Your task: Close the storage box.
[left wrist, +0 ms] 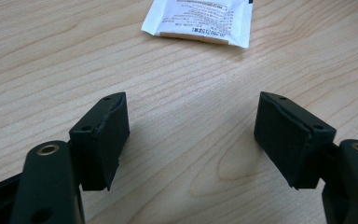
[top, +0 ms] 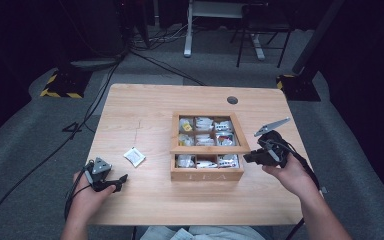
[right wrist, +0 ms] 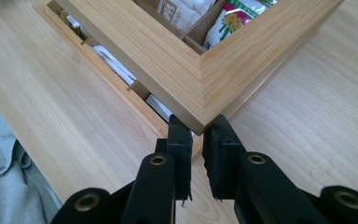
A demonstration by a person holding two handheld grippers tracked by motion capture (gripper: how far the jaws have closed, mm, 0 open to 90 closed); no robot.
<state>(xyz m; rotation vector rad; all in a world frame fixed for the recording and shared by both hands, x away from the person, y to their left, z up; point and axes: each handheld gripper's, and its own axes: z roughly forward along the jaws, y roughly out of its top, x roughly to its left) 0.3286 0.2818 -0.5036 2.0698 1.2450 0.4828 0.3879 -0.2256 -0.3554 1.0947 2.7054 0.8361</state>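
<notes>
A wooden tea box (top: 207, 173) stands mid-table, its compartments filled with several tea sachets. Its framed lid (top: 210, 149) is tilted up at the front over the box. My right gripper (top: 252, 157) is at the lid's front right corner. In the right gripper view the gripper (right wrist: 196, 140) is shut on that lid corner (right wrist: 205, 93), with sachets (right wrist: 230, 18) visible inside the frame. A loose white sachet (top: 134, 156) lies left of the box. My left gripper (top: 120, 181) rests low near the table's front left, open with nothing between its jaws (left wrist: 191, 130), just short of the sachet (left wrist: 198, 21).
The wooden table (top: 145, 110) has a round cable hole (top: 232, 100) at the back right. Its front edge runs close to both hands. On the floor beyond are cables (top: 145, 55), a chair (top: 260, 30) and stand bases with yellow-black tape (top: 60, 85).
</notes>
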